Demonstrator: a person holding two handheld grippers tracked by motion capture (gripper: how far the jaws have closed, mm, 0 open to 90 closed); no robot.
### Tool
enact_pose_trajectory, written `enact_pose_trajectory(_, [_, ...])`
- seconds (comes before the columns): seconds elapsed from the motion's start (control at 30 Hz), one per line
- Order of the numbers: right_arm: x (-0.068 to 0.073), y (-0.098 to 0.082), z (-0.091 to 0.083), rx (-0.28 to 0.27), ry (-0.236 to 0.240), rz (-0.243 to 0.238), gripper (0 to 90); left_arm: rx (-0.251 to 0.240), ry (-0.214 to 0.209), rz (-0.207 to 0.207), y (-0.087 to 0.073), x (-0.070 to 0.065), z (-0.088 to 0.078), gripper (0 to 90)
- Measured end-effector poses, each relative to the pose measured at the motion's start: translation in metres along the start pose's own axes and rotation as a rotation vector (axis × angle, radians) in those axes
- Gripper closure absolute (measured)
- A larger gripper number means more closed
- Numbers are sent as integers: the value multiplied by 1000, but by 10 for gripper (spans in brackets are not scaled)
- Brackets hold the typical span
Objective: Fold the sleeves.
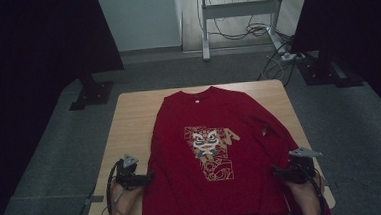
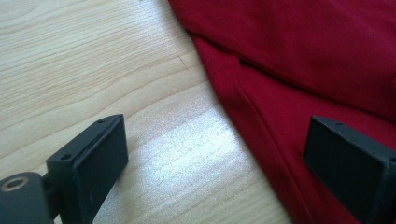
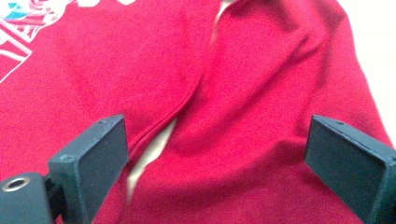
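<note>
Shirt (image 1: 205,136) lies flat on the table (image 1: 129,121), with a gripper at each bottom corner.

Red shirt lies spread on the wooden table, face up, neck at the far end and its hem at the near edge by the person. Left gripper (image 1: 145,178) sits at the shirt's near left edge; in the left gripper view (image 2: 215,154) its jaws stand wide open, one over bare wood and one over the red cloth, and they hold nothing. Right gripper (image 1: 278,172) sits at the near right side by the sleeve (image 1: 280,137); in the right gripper view (image 3: 215,158) its jaws stand wide open over the sleeve and the shirt's side, gripping nothing. Farther up, a lion-face picture (image 1: 208,141) shows on the chest. Past the table, the legs of a desk (image 1: 240,9) and cables (image 1: 269,32) stand on the grey floor (image 1: 80,144).
</note>
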State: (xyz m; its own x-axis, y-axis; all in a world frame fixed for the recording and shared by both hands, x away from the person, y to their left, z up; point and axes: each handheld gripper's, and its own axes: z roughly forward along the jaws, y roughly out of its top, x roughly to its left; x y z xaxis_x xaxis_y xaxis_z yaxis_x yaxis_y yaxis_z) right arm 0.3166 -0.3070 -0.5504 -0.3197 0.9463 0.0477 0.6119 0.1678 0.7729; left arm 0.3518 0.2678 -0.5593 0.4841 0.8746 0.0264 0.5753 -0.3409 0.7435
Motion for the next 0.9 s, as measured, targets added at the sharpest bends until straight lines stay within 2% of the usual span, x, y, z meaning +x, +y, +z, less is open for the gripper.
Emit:
enact_pose_trajectory(0.13, [-5,3,-2,-14,-16,9,65,0,0,-1,0,0,0,69])
enact_pose_trajectory(0.17, [-14,9,-6,-33,-39,22,65,0,0,-1,0,0,0,69])
enact_pose_trajectory(0.2, [-14,9,-6,-33,-39,22,69,0,0,-1,0,0,0,69])
enact_pose_trajectory(0.23, [-23,14,-6,-38,-60,30,76,0,0,-1,0,0,0,69])
enact_pose_trajectory(0.37, [-26,15,-6,-38,-68,35,80,0,0,-1,0,0,0,69])
enact_pose_trajectory(0.4, [-36,20,-4,-40,-85,48,108,0,0,-1,0,0,0,69])
enact_pose_trajectory(0.53, [-44,23,-1,-39,-94,60,142,0,0,-1,0,0,0,69])
enact_pose_trajectory(0.57, [-44,23,-1,-39,-94,60,168,0,0,-1,0,0,0,69])
enact_pose_trajectory(0.6, [-51,26,4,-33,-101,62,221,0,0,-1,0,0,0,69])
enact_pose_trajectory(0.7, [-54,27,8,-34,-92,65,238,0,0,0,0,0,0,69])
enact_pose_trajectory(0.77, [-56,29,12,-30,-93,63,311,0,0,-1,0,0,0,69])
enact_pose_trajectory(0.87, [-56,30,14,-27,-99,65,347,0,1,-1,0,0,0,69])
enact_pose_trajectory(0.9, [-60,31,19,-26,-116,69,410,0,0,-1,0,0,0,69])
